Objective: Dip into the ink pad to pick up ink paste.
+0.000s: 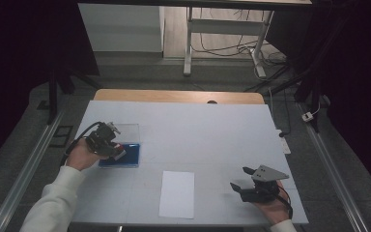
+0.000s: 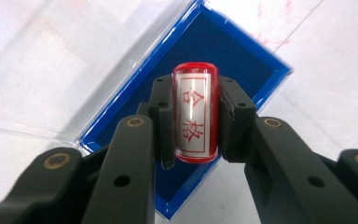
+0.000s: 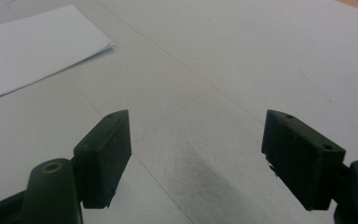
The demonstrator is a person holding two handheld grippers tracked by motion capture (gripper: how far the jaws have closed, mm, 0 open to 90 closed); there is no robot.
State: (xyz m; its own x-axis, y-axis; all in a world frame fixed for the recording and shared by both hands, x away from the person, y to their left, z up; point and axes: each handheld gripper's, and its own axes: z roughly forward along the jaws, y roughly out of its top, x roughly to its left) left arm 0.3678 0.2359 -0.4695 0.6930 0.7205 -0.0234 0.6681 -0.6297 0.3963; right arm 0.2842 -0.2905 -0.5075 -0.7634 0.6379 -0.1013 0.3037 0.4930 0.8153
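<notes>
Left claw (image 2: 196, 116): jaws clamped on a red stamp (image 2: 195, 119), one pad on each long side. Stamp's label faces the camera; red characters inside a red rectangle on white. Directly behind the stamp lies a blue ink pad (image 2: 223, 56) in a blue tray, its clear lid (image 2: 51, 70) open alongside. White worktop (image 2: 326, 79) shows faint red smudges.

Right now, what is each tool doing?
Left tool: closed on the red stamp, over the blue ink pad.
Right tool: open, holding nothing.
</notes>
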